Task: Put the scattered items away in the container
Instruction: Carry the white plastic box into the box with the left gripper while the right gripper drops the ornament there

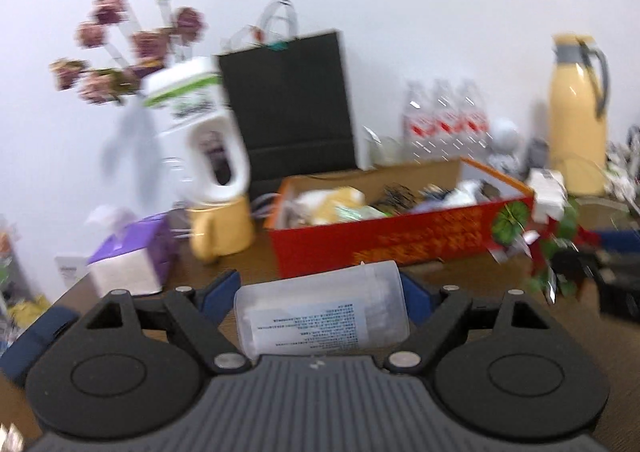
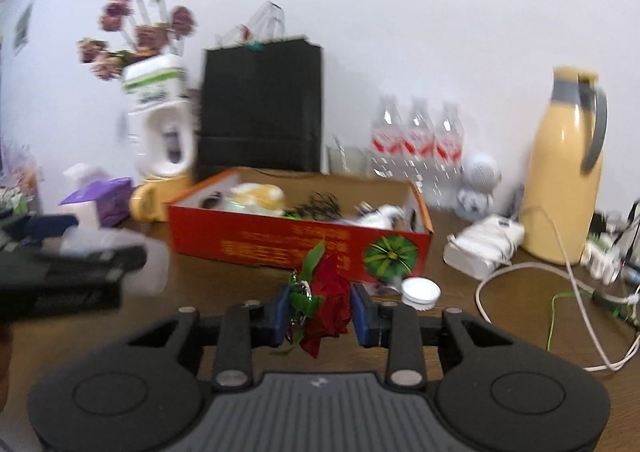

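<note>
Carrying: left gripper clamped on clear tub, right gripper pinching red rose (both blurred); next, lift ahead over red box, release.

Red box with gold lettering along its side and a green rosette at one end, plain brown inside. Red rose with green leaves sits between blue finger pads. Clear plastic jar, white label, dark print (too blurred to read). Pale yellow jug with grey handle, yellow mug, purple-and-white tissue box, black bag, dark brown table
</note>
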`<action>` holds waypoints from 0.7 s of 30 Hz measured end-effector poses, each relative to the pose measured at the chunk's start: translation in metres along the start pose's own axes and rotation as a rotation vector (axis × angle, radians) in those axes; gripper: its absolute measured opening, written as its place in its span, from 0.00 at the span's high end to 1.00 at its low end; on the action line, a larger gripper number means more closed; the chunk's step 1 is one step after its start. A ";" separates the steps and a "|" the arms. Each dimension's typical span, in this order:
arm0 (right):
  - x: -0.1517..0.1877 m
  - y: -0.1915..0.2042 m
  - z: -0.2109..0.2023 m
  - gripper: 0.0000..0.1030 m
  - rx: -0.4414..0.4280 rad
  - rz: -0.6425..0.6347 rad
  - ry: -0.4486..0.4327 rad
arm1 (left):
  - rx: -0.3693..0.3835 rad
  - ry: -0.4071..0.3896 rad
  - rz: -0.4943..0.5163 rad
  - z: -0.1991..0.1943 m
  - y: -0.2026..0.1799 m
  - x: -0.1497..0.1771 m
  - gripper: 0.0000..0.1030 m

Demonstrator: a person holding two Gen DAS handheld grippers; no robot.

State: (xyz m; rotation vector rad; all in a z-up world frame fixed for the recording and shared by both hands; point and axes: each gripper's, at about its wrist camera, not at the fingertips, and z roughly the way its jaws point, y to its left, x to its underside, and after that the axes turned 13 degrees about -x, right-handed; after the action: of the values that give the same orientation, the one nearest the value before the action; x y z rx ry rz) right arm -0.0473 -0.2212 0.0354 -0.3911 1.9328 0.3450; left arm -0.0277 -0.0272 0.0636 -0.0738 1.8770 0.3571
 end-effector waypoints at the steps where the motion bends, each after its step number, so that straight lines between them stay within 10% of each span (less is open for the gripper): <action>1: 0.001 0.009 -0.006 0.70 -0.006 -0.014 -0.009 | -0.012 0.000 -0.022 -0.005 0.004 0.001 0.17; 17: 0.007 0.066 -0.048 0.70 -0.017 -0.118 -0.104 | 0.004 -0.028 -0.059 -0.046 0.020 0.015 0.20; 19: 0.008 0.062 -0.047 0.70 -0.004 -0.106 -0.099 | 0.005 0.001 -0.062 -0.040 0.019 0.017 0.85; 21: 0.008 0.056 -0.046 0.70 0.013 -0.099 -0.091 | 0.017 0.018 -0.053 -0.034 0.021 0.018 0.94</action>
State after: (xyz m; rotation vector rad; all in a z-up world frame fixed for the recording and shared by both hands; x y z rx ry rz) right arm -0.1124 -0.1902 0.0485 -0.4534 1.8196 0.2809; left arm -0.0699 -0.0144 0.0610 -0.1153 1.8918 0.3049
